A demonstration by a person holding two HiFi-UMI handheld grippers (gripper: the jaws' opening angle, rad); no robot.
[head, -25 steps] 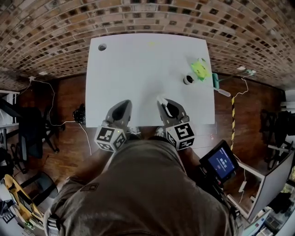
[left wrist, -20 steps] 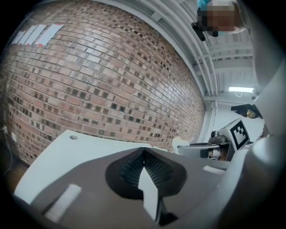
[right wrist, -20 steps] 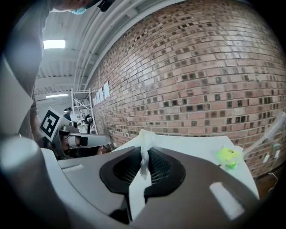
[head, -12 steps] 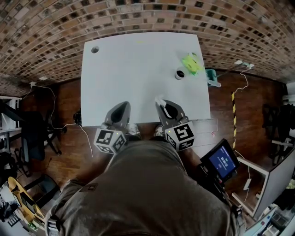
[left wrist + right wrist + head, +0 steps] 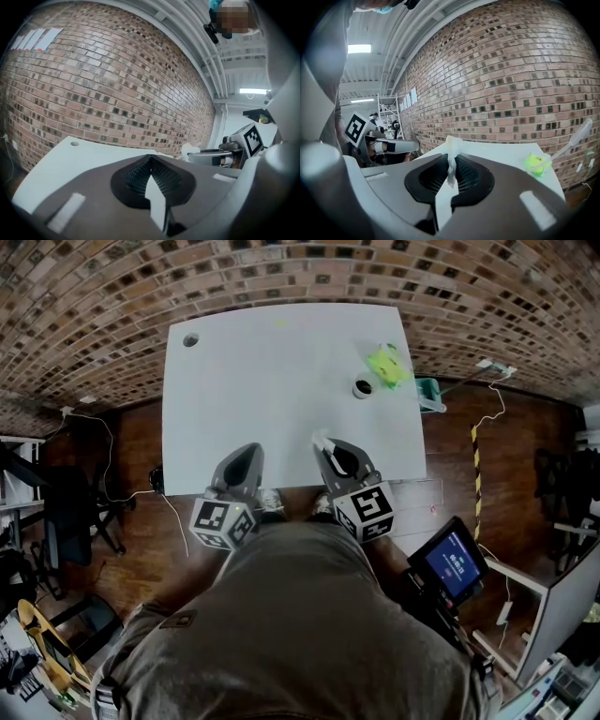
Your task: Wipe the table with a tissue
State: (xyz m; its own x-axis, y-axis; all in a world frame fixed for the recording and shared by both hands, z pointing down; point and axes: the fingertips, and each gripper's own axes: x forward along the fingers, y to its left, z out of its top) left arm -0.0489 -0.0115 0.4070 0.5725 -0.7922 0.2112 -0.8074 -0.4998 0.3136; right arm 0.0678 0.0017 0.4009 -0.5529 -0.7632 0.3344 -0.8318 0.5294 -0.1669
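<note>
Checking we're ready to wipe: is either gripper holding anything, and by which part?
The right gripper pinches a crumpled white tissue at a twisted part, a tuft sticking past the tips. The left gripper is shut, empty.

The person wears an olive-brown fabric top point(image 5: 281, 634) with a small dark rectangular patch point(image 5: 178, 620) near one shoulder. The grey smooth-shelled left gripper point(image 5: 246, 456) and the matching grey right gripper point(image 5: 330, 448) each taper into two curved jaws lined with black finely ribbed pads point(image 5: 136, 177). A pale rectangular inset point(image 5: 65, 213) marks each jaw's outer shell. The left marker cube point(image 5: 223, 523) and the right marker cube point(image 5: 366, 512) are white with black square patterns.
</note>
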